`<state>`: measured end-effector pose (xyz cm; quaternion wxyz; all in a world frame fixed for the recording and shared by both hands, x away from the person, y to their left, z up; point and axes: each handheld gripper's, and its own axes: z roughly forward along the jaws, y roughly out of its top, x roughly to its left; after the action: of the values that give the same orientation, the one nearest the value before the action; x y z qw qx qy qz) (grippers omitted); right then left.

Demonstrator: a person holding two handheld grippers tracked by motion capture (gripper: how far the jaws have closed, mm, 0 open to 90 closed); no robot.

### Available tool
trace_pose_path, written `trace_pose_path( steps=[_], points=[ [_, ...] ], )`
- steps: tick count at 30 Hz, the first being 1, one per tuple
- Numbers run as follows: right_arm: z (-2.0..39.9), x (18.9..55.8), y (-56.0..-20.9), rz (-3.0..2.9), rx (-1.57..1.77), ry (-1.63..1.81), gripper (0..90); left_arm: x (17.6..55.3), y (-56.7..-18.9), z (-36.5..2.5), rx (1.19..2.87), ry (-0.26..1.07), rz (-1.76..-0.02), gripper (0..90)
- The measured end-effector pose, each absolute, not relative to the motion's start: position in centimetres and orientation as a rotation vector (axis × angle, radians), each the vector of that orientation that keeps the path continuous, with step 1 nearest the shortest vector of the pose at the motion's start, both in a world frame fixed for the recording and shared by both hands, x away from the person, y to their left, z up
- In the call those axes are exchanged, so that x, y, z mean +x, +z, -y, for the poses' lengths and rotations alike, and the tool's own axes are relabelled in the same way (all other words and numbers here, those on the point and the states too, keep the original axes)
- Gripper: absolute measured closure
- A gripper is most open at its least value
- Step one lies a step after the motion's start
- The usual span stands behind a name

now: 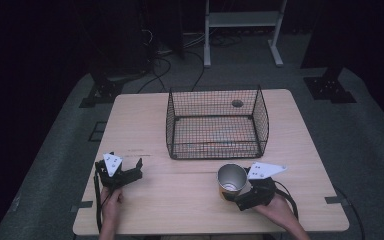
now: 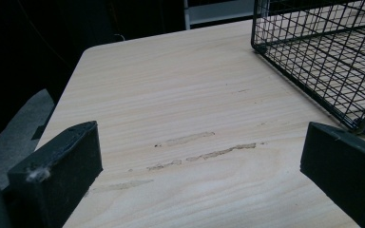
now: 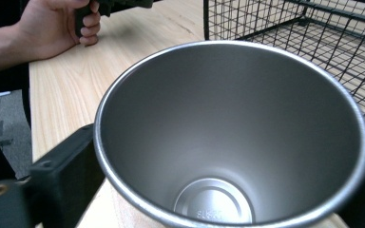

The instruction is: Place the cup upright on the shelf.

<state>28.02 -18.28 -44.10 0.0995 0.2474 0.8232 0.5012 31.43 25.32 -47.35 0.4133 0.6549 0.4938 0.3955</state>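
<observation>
A steel cup [image 1: 231, 181], mouth up and nothing inside, is at the table's front right, just before the wire basket [image 1: 212, 150]. My right gripper [image 1: 232, 191] is shut on its lower wall. In the right gripper view the cup [image 3: 228, 133] sits between both black jaws, which press its sides, and its bare bottom is visible. My left gripper [image 1: 139, 170] rests at the front left of the table with its jaws open. In the left gripper view only bare wood lies between the jaws of the left gripper [image 2: 199, 161].
The black wire basket [image 2: 323, 52] stands open-topped at the table's middle back, with nothing in it. The light wooden table [image 1: 180, 200] has scuff marks [image 2: 204, 152] near my left gripper. The person's other hand [image 3: 52, 28] shows beyond the cup. A white frame [image 1: 240, 20] stands behind the table.
</observation>
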Motion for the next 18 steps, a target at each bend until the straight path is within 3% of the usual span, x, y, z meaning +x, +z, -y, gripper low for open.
trace_pose_path(
  steps=[5, 7, 18],
  points=[
    [18.4, 28.03, -44.03, -2.434, 0.732, 1.487, 6.2, 31.43, -47.35, -25.32, 1.646, 0.994, -1.243, 0.0],
    [18.55, 28.05, -43.93, -2.429, 0.735, 1.501, 11.7, 31.43, -47.35, -25.32, 1.645, 0.995, -1.243, 0.0],
    [18.72, 28.05, -43.69, -2.443, 0.729, 1.512, 12.2, 31.44, -47.35, -25.32, 1.644, 0.996, -1.242, 0.0]
  ],
)
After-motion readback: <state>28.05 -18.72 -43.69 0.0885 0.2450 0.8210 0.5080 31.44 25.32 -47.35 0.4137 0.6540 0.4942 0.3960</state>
